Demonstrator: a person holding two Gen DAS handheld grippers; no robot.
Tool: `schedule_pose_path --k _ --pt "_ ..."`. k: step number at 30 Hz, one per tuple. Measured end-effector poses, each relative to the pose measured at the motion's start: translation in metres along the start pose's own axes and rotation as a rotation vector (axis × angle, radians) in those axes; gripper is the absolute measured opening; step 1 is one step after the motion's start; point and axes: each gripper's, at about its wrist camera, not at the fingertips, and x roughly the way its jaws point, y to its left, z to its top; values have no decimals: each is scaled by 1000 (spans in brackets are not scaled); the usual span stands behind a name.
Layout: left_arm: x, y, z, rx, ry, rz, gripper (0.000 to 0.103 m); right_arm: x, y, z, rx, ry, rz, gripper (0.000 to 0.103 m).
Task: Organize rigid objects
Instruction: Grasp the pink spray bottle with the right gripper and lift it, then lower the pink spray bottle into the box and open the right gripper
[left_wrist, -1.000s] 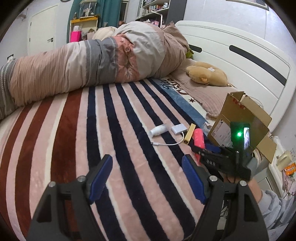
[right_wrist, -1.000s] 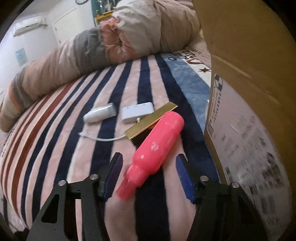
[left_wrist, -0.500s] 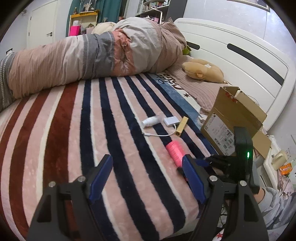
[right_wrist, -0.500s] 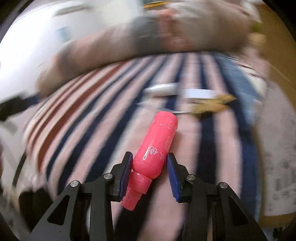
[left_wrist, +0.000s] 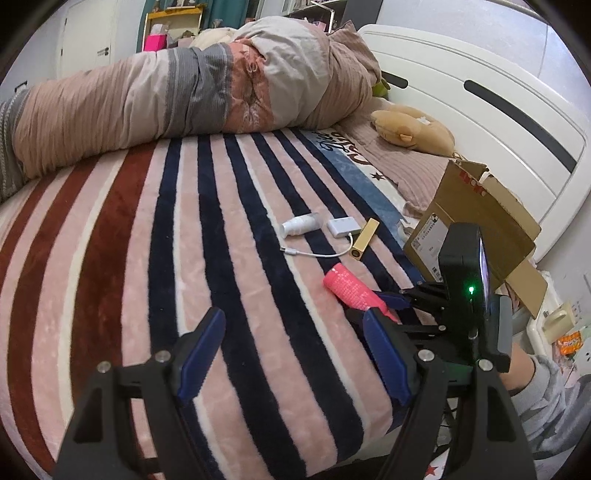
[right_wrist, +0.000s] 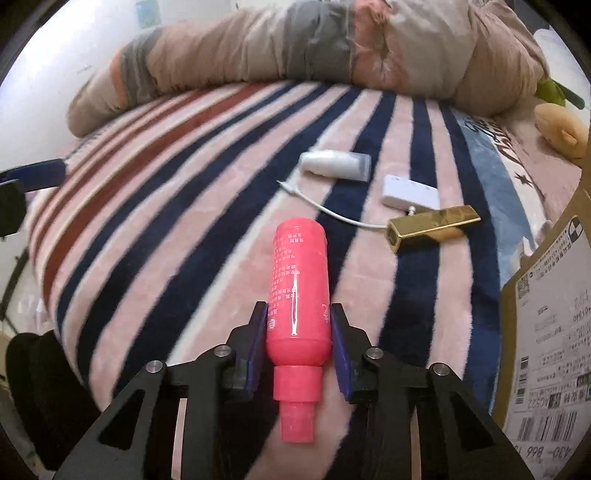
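Because the right gripper (right_wrist: 298, 332) clamped the pink bottle (right_wrist: 300, 280) only near its shoulder, with the body cantilevered forward over the bed (right_wrist: 192, 236), the smooth bottle could pivot or slip during transfer to the box (right_wrist: 546, 325). The left gripper (left_wrist: 291, 354) hovered wide and empty, offering no support.
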Motion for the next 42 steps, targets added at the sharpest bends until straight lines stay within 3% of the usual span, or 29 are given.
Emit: schedule_pose_path --k 2,5,7,10,12,15,20,24,33,38,42 --pt "1 0 2 -10 2 -36 75 -7 6 2 -37 -33 -12 28" --pt "-1 -8 5 4 -12 -126 75 -27 14 5 -54 -97 58 28" --pt "-2 -12 9 1 -16 -157 75 -44 21 6 -80 -157 99 28" --pt "-1 -18 13 -7 -15 -158 75 -62 32 10 -128 -203 76 28" --pt "-1 -20 13 -8 -14 -145 75 -65 32 9 -126 -198 91 28" --pt "-1 -22 8 -5 -10 -122 75 -46 24 3 -91 -125 89 28" --pt "-1 -14 4 -41 -6 -106 75 -29 11 -4 -25 -184 172 28" --pt "-3 -10 1 -57 -6 -86 75 3 12 -5 10 -72 155 28" --pt "2 -12 1 -50 7 -91 75 -11 5 -17 21 -85 166 27" --pt "1 -19 6 -37 4 -121 75 -42 17 -12 -16 -172 218 27" --pt "-14 -33 22 -30 -60 -202 74 -93 28 -7 -63 -303 284 27"
